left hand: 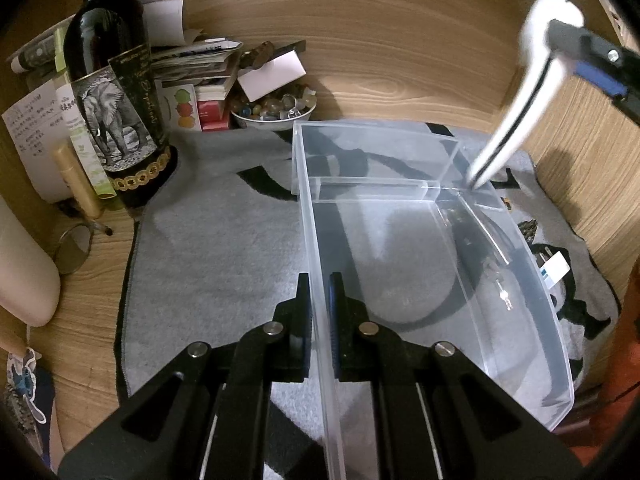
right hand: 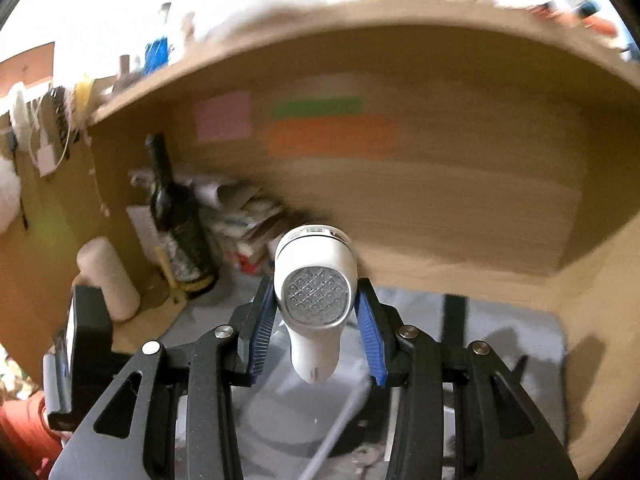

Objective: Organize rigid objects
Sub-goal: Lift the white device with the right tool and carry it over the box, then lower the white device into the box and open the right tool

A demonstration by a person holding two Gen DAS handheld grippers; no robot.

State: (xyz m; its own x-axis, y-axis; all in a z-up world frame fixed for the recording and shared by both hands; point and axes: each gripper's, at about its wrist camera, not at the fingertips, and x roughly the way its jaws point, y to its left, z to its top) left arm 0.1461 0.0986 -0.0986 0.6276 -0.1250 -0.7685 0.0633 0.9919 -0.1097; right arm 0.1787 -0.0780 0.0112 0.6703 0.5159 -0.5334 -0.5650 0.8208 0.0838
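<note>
My left gripper is shut on the left wall of a clear plastic divided bin that rests on a grey patterned mat. A small clear object lies in the bin's right compartment. My right gripper is shut on a white handheld device with a round metal mesh face. In the left wrist view that device hangs blurred above the bin's far right corner, held by the right gripper; its lower tip reaches down to the bin's rim.
A dark wine bottle with an elephant label stands at the back left beside papers and books. A bowl of small items sits behind the bin. A white plug lies right of the bin. Wooden walls enclose the desk.
</note>
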